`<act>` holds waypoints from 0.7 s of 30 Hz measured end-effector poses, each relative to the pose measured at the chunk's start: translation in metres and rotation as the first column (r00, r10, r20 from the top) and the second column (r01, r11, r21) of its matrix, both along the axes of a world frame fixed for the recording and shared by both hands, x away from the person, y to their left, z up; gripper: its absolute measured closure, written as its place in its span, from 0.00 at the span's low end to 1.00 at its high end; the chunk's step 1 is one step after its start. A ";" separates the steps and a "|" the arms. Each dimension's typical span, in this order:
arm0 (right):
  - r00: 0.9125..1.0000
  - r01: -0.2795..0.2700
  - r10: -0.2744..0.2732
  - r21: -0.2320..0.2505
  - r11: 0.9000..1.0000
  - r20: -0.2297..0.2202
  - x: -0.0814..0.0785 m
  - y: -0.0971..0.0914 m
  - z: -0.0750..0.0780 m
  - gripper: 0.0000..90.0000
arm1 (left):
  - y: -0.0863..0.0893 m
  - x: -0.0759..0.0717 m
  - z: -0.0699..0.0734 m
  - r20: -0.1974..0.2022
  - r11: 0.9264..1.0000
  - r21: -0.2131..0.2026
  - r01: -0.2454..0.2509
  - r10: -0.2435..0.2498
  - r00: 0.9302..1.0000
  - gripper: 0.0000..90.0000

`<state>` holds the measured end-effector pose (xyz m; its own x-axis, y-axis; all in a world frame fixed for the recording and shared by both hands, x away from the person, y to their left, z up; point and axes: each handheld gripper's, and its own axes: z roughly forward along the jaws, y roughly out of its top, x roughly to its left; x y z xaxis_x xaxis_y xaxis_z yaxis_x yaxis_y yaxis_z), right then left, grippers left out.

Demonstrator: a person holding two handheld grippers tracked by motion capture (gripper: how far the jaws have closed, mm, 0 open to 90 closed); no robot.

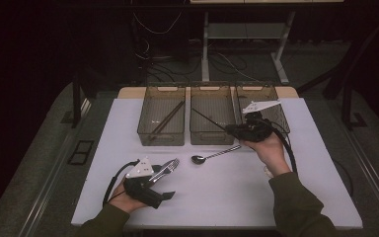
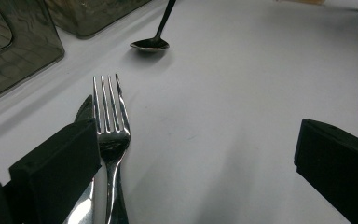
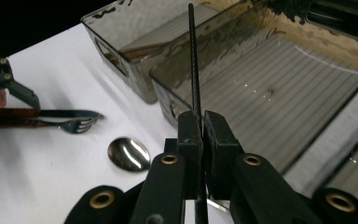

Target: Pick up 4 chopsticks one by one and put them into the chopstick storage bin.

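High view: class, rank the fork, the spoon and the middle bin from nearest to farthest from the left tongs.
1. Fork, right at the left tongs.
2. Spoon, lying mid-table to their right.
3. Middle bin, at the table's far side.

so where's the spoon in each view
high view: the spoon lies on the white table, just in front of the middle bin, bowl end to the left.
left gripper view: top centre, bowl at, beyond the fork.
right gripper view: lower left, its shiny bowl beside the right claw.
shared landmark: the fork, near the spoon in all three.
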<state>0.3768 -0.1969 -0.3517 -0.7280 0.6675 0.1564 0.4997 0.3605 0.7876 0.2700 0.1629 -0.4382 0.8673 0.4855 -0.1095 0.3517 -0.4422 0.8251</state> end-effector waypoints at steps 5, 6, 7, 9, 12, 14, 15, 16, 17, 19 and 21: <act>1.000 -0.003 0.003 -0.004 1.000 0.003 0.009 0.015 0.004 0.96 | 0.000 0.000 0.000 -0.002 1.000 -0.001 0.000 0.000 1.000 0.00; 1.000 -0.004 0.004 -0.006 1.000 0.003 0.011 0.019 0.005 0.96 | 0.000 0.000 0.000 -0.001 1.000 0.000 0.000 0.000 1.000 0.00; 1.000 -0.005 0.005 -0.013 1.000 0.004 0.014 0.023 0.006 0.96 | 0.000 0.000 0.000 -0.001 1.000 -0.002 -0.001 0.001 1.000 0.00; 1.000 -0.007 0.007 -0.019 1.000 0.007 0.018 0.030 0.008 0.96 | 0.000 0.000 0.000 0.000 1.000 -0.001 0.000 0.000 1.000 0.00; 1.000 -0.003 0.003 -0.033 0.999 0.003 0.025 0.041 0.011 0.96 | 0.000 0.000 0.000 0.000 1.000 -0.003 0.000 0.000 1.000 0.00; 1.000 0.003 -0.003 -0.035 0.999 -0.004 0.029 0.048 0.013 0.96 | 0.000 0.000 0.000 0.000 1.000 -0.008 -0.001 0.001 1.000 0.00; 1.000 0.004 -0.004 -0.041 0.999 0.000 0.032 0.052 0.014 0.96 | 0.000 0.000 0.000 0.001 1.000 -0.007 0.000 0.000 1.000 0.00; 1.000 0.012 -0.012 -0.042 0.999 -0.002 0.035 0.056 0.015 0.96 | 0.000 -0.001 0.000 0.000 1.000 -0.009 -0.002 0.002 1.000 0.00; 1.000 0.019 -0.019 -0.048 0.999 -0.005 0.037 0.060 0.016 0.96 | 0.000 0.000 0.000 0.000 1.000 -0.007 0.000 0.000 1.000 0.00; 1.000 0.027 -0.027 -0.057 0.998 -0.007 0.043 0.068 0.017 0.96 | 0.000 -0.001 0.000 0.003 1.000 -0.007 0.000 0.000 1.000 0.00; 0.999 0.034 -0.035 -0.065 0.997 -0.008 0.049 0.076 0.017 0.96 | -0.001 -0.001 0.000 0.003 1.000 -0.007 0.003 -0.003 1.000 0.00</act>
